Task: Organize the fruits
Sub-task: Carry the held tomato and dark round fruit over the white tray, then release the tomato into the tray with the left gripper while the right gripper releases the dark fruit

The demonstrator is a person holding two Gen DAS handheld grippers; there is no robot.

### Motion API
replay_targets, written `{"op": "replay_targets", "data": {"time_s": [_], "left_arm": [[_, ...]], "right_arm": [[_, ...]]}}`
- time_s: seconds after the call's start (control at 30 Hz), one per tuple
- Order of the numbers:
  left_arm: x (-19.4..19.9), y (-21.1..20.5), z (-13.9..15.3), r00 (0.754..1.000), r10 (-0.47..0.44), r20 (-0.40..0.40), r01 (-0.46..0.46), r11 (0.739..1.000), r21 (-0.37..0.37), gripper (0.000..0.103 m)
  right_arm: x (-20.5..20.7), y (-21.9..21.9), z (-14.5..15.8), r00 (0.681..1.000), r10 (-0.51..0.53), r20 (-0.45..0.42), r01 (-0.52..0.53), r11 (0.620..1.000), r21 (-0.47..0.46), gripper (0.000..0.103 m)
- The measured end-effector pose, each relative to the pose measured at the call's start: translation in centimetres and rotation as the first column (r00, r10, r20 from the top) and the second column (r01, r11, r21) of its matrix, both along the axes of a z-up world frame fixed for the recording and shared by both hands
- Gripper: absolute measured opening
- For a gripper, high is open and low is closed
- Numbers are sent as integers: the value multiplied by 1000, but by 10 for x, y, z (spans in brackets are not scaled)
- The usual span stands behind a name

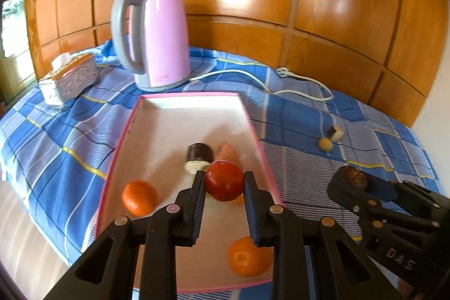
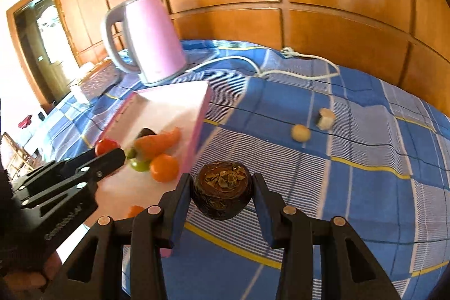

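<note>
A glossy pink electric kettle [image 1: 157, 35] with a grey handle, its white cord [image 1: 253, 78] trailing over the blue checked cloth [image 1: 56, 137], and a patterned tissue box [image 1: 67, 78] stand behind the pink-rimmed white tray [image 1: 191, 100], which holds two oranges [image 1: 139, 197], a carrot [image 2: 157, 144] and a dark half-peeled piece [image 1: 198, 155]. The left gripper [image 1: 224, 184] clamps a smooth red apple [image 1: 223, 180] above the tray, and the right gripper [image 2: 222, 194], lettered "DAS", pinches a dark round mangosteen [image 2: 222, 191] over the cloth beside the tray. A small pale ball [image 2: 301, 132] and a stubby cut piece [image 2: 326, 118] lie well apart on the cloth.
</note>
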State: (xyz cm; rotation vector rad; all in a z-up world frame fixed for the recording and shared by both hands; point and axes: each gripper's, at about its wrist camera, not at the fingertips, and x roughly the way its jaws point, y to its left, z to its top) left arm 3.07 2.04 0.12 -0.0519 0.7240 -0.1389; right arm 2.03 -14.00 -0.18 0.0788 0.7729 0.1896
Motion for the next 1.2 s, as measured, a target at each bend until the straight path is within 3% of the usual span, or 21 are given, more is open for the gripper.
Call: {"op": "replay_targets", "data": {"time_s": [0.53, 1.0, 1.2], "left_arm": [[6, 51, -14, 990, 136, -30, -135, 991, 9, 26], [10, 62, -21, 979, 197, -53, -197, 980, 7, 27], [8, 63, -19, 979, 200, -43, -200, 980, 4, 33]], "right_arm": [[30, 62, 7, 985, 173, -25, -171, 983, 65, 44], [41, 73, -16, 978, 180, -110, -168, 980, 108, 45], [40, 73, -18, 978, 175, -116, -160, 980, 121, 45]]}}
